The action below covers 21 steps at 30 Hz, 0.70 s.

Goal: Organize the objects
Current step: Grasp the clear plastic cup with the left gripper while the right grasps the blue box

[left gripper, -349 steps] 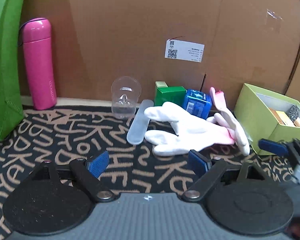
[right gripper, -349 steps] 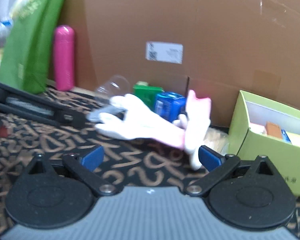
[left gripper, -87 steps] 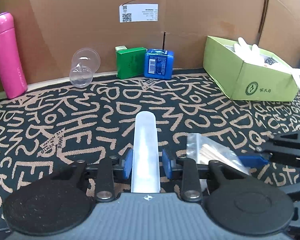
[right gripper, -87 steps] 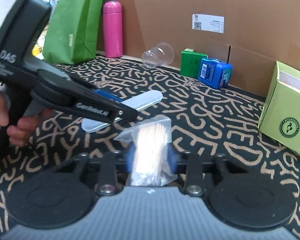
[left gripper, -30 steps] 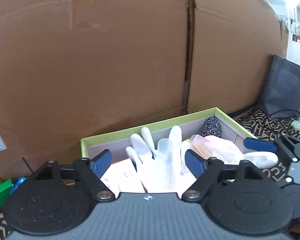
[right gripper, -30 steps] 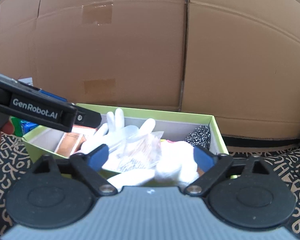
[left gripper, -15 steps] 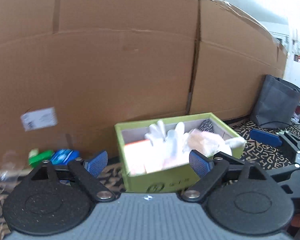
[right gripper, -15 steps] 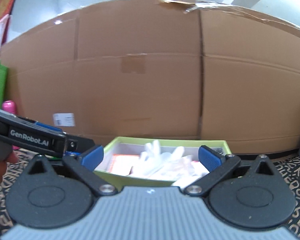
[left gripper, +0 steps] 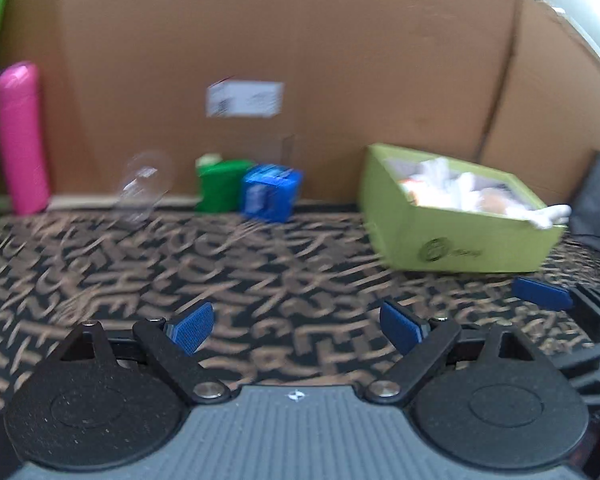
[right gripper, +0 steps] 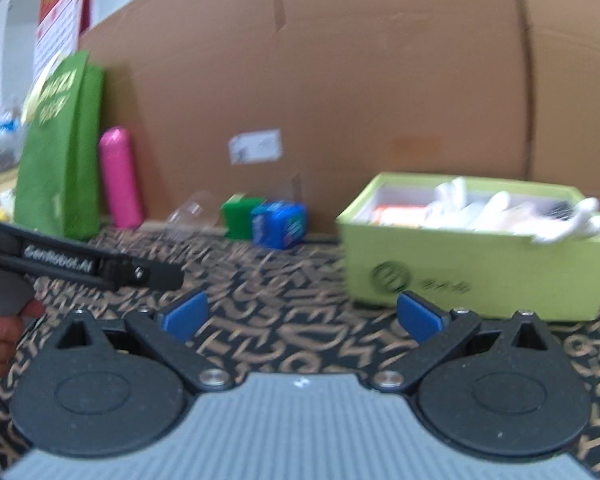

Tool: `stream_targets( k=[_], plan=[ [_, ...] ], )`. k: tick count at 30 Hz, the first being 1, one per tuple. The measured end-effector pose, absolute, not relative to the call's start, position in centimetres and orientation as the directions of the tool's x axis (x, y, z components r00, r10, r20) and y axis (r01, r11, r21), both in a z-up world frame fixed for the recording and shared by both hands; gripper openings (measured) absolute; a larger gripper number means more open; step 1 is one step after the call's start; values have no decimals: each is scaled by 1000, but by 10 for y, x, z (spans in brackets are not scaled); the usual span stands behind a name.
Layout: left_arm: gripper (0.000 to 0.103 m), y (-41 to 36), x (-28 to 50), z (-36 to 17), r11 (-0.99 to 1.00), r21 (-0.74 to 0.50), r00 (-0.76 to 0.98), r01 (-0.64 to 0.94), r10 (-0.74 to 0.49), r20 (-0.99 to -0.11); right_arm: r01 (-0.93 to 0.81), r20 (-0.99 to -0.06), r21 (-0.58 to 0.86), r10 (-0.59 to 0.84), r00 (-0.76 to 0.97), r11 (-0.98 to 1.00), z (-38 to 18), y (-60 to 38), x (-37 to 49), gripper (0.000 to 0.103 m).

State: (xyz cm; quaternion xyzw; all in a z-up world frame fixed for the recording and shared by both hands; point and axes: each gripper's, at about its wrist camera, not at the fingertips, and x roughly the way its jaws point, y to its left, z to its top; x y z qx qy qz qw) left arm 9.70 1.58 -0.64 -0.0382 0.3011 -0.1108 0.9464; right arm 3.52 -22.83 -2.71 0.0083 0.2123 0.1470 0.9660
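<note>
Green box point(left gripper: 464, 240) — white gloves point(right gripper: 500, 208) inside

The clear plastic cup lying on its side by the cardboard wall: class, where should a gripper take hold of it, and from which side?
Grip the clear plastic cup across its round side wall near the middle, coming from above and in front. It lies tipped over by the cardboard wall, so the back is blocked. Close gently; thin plastic probably flexes.

"GenRobot.AI" on the left gripper point(right gripper: 100, 268) (blurred).
</note>
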Motion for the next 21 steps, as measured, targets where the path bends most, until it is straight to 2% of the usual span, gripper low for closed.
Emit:
stream_targets(
  k=[8, 13, 17, 21],
  plan=[
    [93, 78, 124, -18, 981, -191, 794, 20, -131, -593, -356, -422, 110, 368, 829, 928, -32, -185, 57, 103],
    [93, 103, 150, -15, 977, -207, 809, -54, -79, -583, -344, -479, 252, 425, 768, 905, -42, -171, 89, 103],
    [93, 111, 172, -11, 985, -165, 822, -56, -48, -567, -312, -548, 317, 441, 711, 896, -50, -160, 117, 103],
    [93, 110, 198, -6, 996, -73, 835, -46, -2, -550, -317, -567, 324, 451, 689, 891, -50, -151, 140, 103]
  ],
)
